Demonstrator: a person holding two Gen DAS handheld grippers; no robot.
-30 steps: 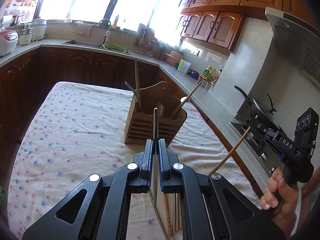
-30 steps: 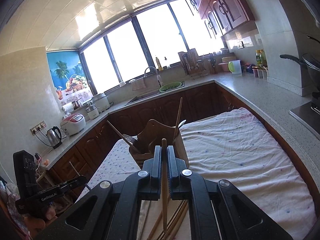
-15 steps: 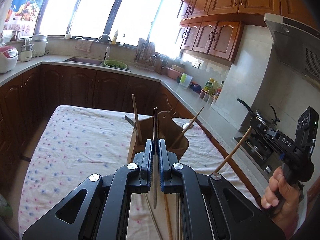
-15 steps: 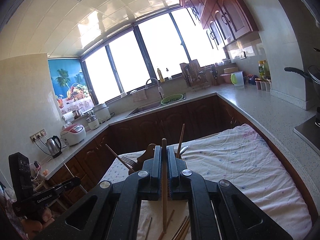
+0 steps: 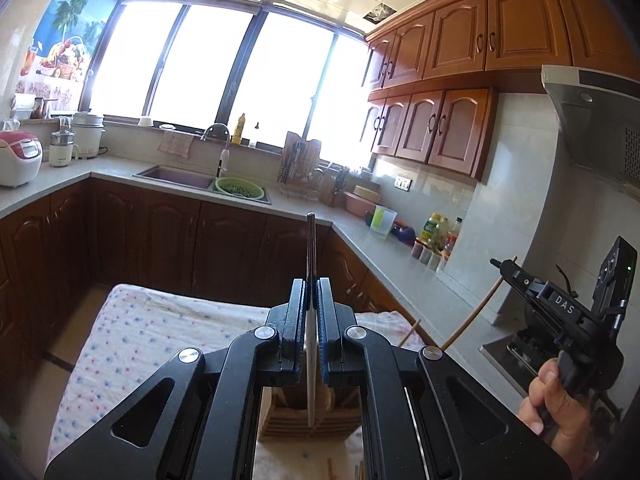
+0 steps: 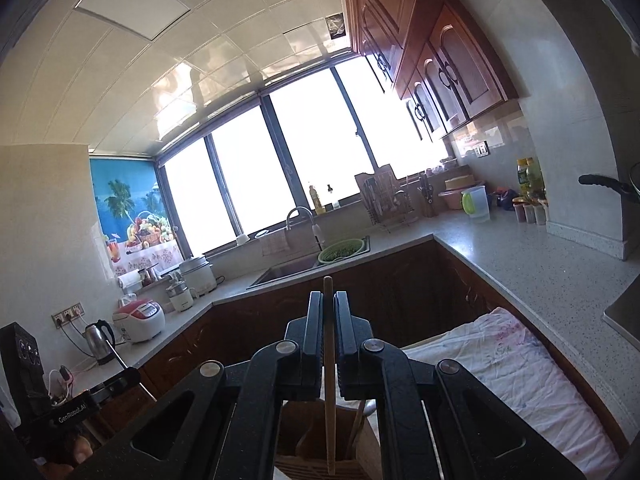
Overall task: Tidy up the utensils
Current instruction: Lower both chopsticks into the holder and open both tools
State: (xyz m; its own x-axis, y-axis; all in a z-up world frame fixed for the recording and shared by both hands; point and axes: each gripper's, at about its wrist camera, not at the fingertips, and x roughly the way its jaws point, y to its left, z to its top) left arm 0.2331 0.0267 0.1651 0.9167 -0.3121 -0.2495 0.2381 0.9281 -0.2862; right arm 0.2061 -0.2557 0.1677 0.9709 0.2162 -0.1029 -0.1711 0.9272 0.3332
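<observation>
black plastic jaws of the left gripper (image 5: 311, 312) stand closed on a thin grey metal utensil handle (image 5: 311, 248), which we see upright, its top above the jaws and its lower end hanging in front of the slatted wooden utensil holder (image 5: 308, 426) below. we see that holder standing on the white cloth with small blue and pink dots (image 5: 132, 340) that covers the table. in the right wrist view, the right gripper (image 6: 329, 312) is likewise clamped on a slender light wooden chopstick (image 6: 329, 400), held near vertical with its lower end over the same holder (image 6: 296, 440), in which another wooden stick leans. from the left wrist view we also see the right gripper (image 5: 508, 270) side-on at the right edge, a hand (image 5: 560, 412) around its grip, the chopstick (image 5: 476, 312) slanting down from it. whether either utensil's tip touches the holder we cannot tell. loose wooden sticks (image 5: 330, 468) lie on the cloth just in front of the holder.
</observation>
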